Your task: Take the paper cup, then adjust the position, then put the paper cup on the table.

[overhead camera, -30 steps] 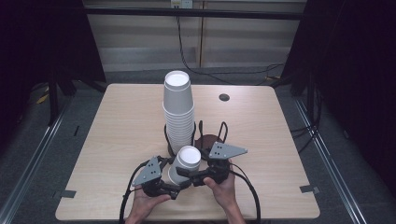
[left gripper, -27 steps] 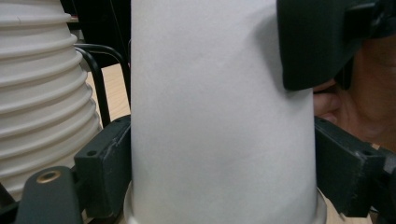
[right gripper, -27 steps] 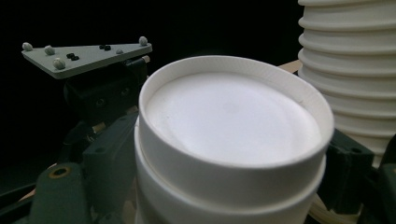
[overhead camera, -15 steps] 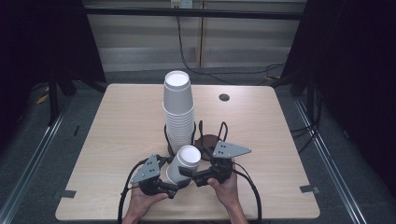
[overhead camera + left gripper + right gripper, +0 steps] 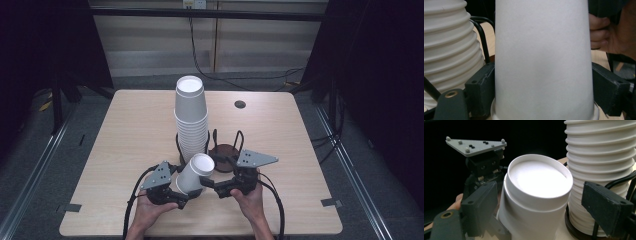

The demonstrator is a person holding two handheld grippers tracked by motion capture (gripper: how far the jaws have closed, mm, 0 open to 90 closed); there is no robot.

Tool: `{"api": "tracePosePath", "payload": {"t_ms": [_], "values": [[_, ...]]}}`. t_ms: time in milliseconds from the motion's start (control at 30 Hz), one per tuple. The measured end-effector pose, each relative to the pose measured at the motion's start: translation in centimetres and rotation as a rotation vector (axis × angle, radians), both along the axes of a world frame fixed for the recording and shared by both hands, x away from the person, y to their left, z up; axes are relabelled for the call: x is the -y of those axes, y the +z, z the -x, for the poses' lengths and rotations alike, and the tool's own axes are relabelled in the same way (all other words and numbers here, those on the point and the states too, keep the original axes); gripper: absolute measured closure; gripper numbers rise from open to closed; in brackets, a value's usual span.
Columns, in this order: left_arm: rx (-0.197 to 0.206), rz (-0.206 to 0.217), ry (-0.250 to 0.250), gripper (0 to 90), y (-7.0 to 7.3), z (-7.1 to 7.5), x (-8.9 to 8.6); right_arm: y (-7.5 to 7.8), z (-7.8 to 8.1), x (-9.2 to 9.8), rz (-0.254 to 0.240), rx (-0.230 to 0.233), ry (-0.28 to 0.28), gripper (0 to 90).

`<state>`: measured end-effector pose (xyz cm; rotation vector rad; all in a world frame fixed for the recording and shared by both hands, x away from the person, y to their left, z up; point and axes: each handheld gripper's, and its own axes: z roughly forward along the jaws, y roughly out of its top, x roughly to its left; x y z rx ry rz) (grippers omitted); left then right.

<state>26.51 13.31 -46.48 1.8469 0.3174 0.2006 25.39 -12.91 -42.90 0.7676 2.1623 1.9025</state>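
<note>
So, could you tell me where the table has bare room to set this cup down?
The light wooden tabletop is bare left of the tall white paper cup stack and right of the black wire holder; the near middle is crowded.

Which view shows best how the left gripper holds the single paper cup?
The left gripper view: the left gripper clamps the cup near its rim. The high view shows it tilted, small. The right gripper view shows its closed base.

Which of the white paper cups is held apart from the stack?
The single upside-down cup near the table's front edge, tilted, clamped near its rim in the left claw. All the other cups sit nested upright-stacked in the tall pile behind it.
</note>
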Motion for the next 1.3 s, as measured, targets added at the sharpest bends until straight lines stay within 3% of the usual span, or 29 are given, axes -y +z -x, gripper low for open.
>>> {"api": "tracePosePath", "payload": {"t_ms": [333, 700, 800, 967, 1133, 1300], "values": [[-0.037, -0.075, -0.049, 16.5, 0.8, -0.7, -0.4, 0.0, 0.1, 0.2, 0.053, -0.010, 0.026, 13.3], [-0.057, -0.173, -0.051, 16.6, 0.8, -1.1, -0.7, 0.1, 0.1, 0.8, 0.139, -0.047, 0.062, 13.2], [-0.046, -0.234, -0.049, 16.6, 1.1, -1.0, -0.3, 0.1, 0.0, 1.0, 0.164, -0.054, 0.073, 13.3], [-0.034, -0.266, -0.063, 16.5, 1.6, -1.0, -0.1, 0.1, 0.0, 1.2, 0.221, -0.065, 0.088, 13.3], [-0.019, -0.341, -0.072, 16.8, 1.9, -1.0, 0.3, 0.4, 0.0, 1.4, 0.274, -0.064, 0.095, 13.3], [-0.021, -0.380, -0.065, 16.8, 2.0, -1.1, 0.4, 0.5, -0.6, 1.7, 0.326, -0.085, 0.116, 13.3]]}}
